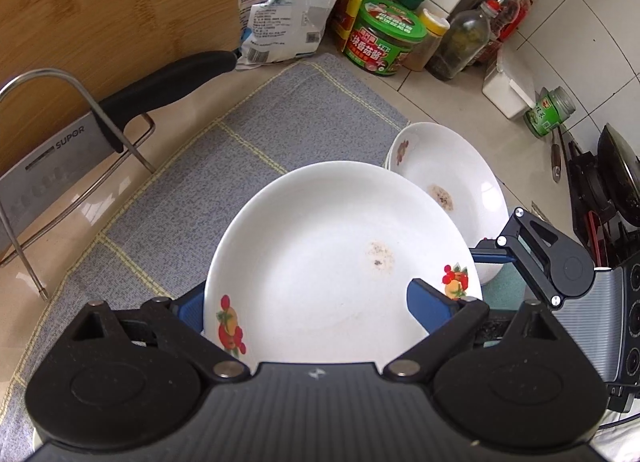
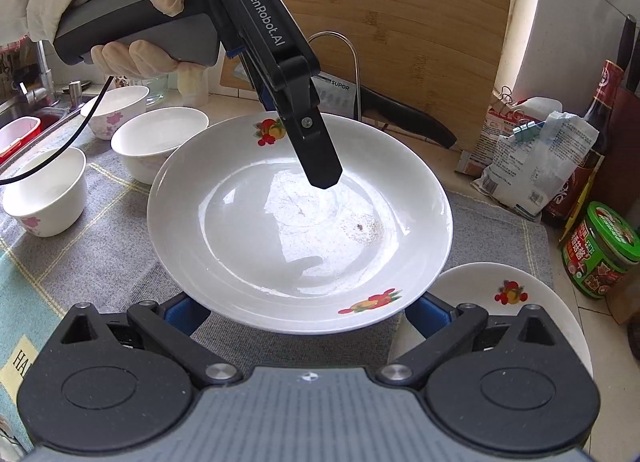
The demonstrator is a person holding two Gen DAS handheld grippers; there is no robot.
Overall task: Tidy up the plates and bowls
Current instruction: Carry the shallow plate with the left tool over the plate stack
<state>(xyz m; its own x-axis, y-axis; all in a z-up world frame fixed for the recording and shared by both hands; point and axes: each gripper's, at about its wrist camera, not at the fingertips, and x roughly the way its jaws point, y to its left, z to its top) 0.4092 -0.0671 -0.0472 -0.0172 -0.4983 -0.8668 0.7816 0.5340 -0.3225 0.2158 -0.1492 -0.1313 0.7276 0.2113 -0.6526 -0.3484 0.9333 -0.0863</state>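
The white plate point(image 2: 300, 221) rides off the cloth-covered surface point(image 2: 112, 262), carried by both tongs: the left tongs point(image 1: 316, 310) grip its rim, the right tongs point(image 2: 298, 314) clamp its 6 o'clock edge. Another plate point(image 2: 492, 302) waits at 4 o'clock; three bowls point(image 2: 160, 141) at 10 o'clock remain unsorted, so most work seems left.

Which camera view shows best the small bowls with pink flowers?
The right wrist view: three small bowls stand at its left on the grey mat, behind the big plate. The left wrist view shows none of them.
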